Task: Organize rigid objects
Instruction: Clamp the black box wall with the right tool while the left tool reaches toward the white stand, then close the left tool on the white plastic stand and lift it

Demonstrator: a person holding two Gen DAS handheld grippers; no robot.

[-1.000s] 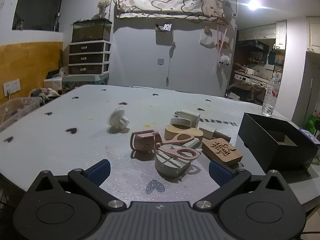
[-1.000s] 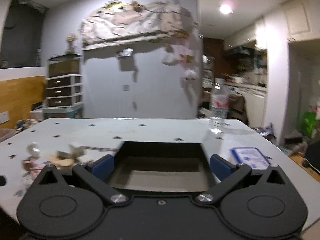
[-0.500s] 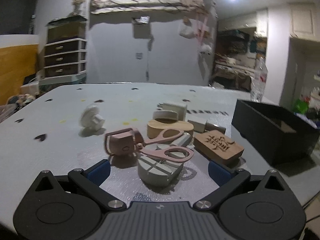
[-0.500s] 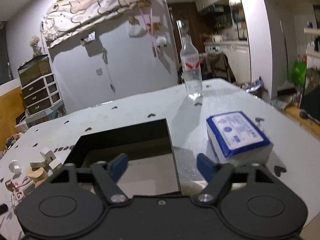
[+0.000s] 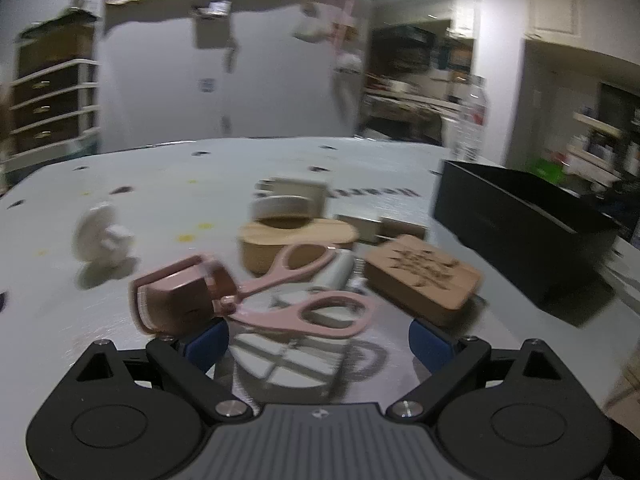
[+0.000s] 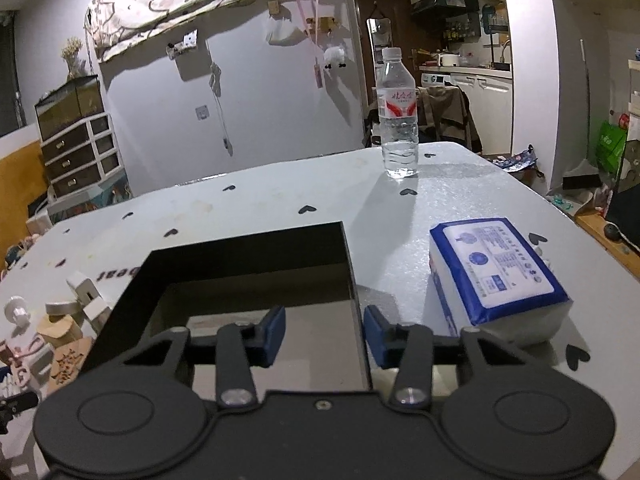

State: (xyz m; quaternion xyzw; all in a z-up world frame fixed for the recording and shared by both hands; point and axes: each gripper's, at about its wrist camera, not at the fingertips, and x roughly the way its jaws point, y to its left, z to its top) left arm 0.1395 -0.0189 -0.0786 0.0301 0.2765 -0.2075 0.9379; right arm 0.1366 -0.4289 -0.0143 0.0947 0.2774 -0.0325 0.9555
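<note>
The left gripper (image 5: 318, 340) is held low over a heap of small things near the front of the grey desk (image 5: 168, 184), its blue-padded jaws spread wide and just lately drawing in a little; a grey heart-shaped piece (image 5: 288, 356) lies between them, though the pads do not press on it. On top of that piece rests a pink eyelash curler (image 5: 256, 292), whose head sits just above the left pad. Behind are a tan wooden heart-shaped box (image 5: 296, 244), a carved wooden block (image 5: 424, 276) to the right, and a white knob (image 5: 100, 236) standing apart to the left. The black box (image 5: 520, 220) stands to the right of the heap, apart from it. In the right wrist view, the right gripper (image 6: 323, 336) hovers at the near right corner of the same black box (image 6: 256, 248), its jaws half closed and just lately narrowing. The box's right wall runs up between the pads; they do not appear to clamp it. A blue and white pack of tissues (image 6: 496, 276) lies just right of the box, and a water bottle (image 6: 398, 116) stands upright farther back.
</note>
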